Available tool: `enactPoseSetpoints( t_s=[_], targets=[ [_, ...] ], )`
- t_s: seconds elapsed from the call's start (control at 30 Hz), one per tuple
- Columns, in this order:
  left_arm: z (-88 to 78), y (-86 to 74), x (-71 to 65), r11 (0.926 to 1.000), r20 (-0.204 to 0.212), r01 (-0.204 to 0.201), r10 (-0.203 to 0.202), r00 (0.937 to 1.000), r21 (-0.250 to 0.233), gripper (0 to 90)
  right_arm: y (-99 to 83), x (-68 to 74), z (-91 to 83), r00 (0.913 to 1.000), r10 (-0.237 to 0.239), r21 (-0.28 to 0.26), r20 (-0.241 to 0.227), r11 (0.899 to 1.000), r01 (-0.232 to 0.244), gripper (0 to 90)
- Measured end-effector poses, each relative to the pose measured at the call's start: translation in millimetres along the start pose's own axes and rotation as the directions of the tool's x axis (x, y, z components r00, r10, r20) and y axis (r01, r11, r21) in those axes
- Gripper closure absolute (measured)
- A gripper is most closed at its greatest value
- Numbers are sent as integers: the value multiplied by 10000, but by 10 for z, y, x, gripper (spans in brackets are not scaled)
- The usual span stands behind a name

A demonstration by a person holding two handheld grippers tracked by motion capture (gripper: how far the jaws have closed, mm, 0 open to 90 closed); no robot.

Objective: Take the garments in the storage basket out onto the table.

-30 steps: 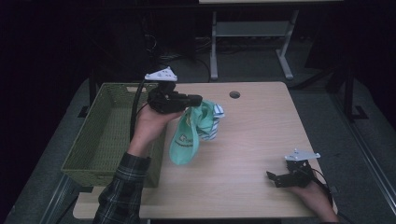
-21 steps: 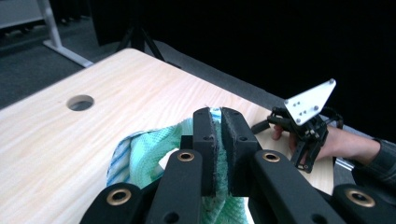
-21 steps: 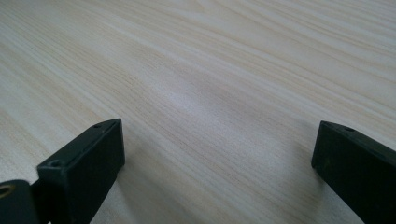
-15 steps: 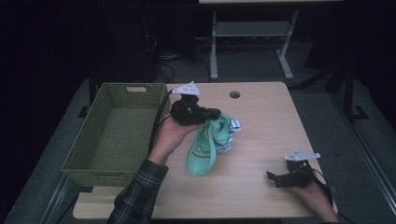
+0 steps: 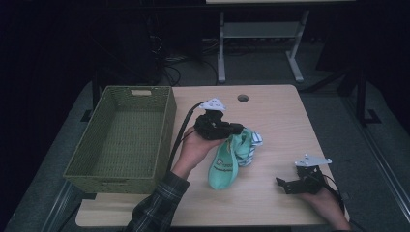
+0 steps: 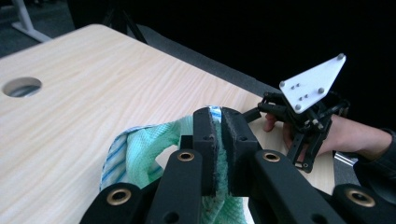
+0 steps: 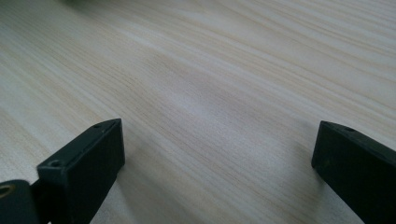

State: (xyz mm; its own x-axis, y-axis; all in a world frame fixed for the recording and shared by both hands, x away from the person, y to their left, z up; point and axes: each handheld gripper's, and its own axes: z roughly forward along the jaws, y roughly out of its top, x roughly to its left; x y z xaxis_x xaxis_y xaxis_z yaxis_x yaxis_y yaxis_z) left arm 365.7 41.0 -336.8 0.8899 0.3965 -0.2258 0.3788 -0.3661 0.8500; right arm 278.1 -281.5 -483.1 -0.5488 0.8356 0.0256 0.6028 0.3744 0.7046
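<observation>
A mint-green cloth [image 5: 227,162] with a blue-striped part hangs from my left gripper [image 5: 237,129] over the middle of the wooden table [image 5: 270,111], its lower end touching the tabletop. In the left gripper view the two jaws are pressed together on a fold of this green cloth [image 6: 154,149], so the left gripper [image 6: 219,122] is shut on it. My right gripper [image 5: 282,184] rests low at the table's front right, also seen as the right gripper [image 6: 254,112] beyond the left jaws. Its jaws stand wide apart over bare wood, the right gripper [image 7: 217,140] open and holding nothing.
A green woven basket [image 5: 167,121] with nothing in it stands on the table's left side, close to the left forearm. A round cable hole [image 5: 242,98] sits near the table's far edge. A metal frame [image 5: 261,34] stands on the floor behind the table.
The left hand has carried the cloth away from the basket, to the right and lower, until the cloth's end meets the table. The right gripper has stayed where it was.
</observation>
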Motion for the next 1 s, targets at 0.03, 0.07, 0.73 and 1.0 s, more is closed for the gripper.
enactPoseSetpoints(
  t_s=[0.03, 0.07, 0.73, 1.0],
  targets=[
    [41, -27, -4, 9999, -26, -42, 42, 10000, 92, 842, 0, 0, 0, 10000, 2, 1, -1, 10000, -2, 23],
    [41, -27, -4, 9999, -26, -42, 42, 10000, 92, 841, 0, 0, 0, 10000, 2, 1, -1, 10000, -2, 23],
    [311, -605, 102, 9922, -256, -46, 78, 9996, 1242, 834, 0, 1, 0, 10000, 13, 0, -3, 10000, -13, 23],
    [327, -749, 155, 9865, -295, 59, -11, 9996, 1638, 832, 0, -1, 0, 10000, -10, -6, 0, 10000, 10, 23]
  ],
)
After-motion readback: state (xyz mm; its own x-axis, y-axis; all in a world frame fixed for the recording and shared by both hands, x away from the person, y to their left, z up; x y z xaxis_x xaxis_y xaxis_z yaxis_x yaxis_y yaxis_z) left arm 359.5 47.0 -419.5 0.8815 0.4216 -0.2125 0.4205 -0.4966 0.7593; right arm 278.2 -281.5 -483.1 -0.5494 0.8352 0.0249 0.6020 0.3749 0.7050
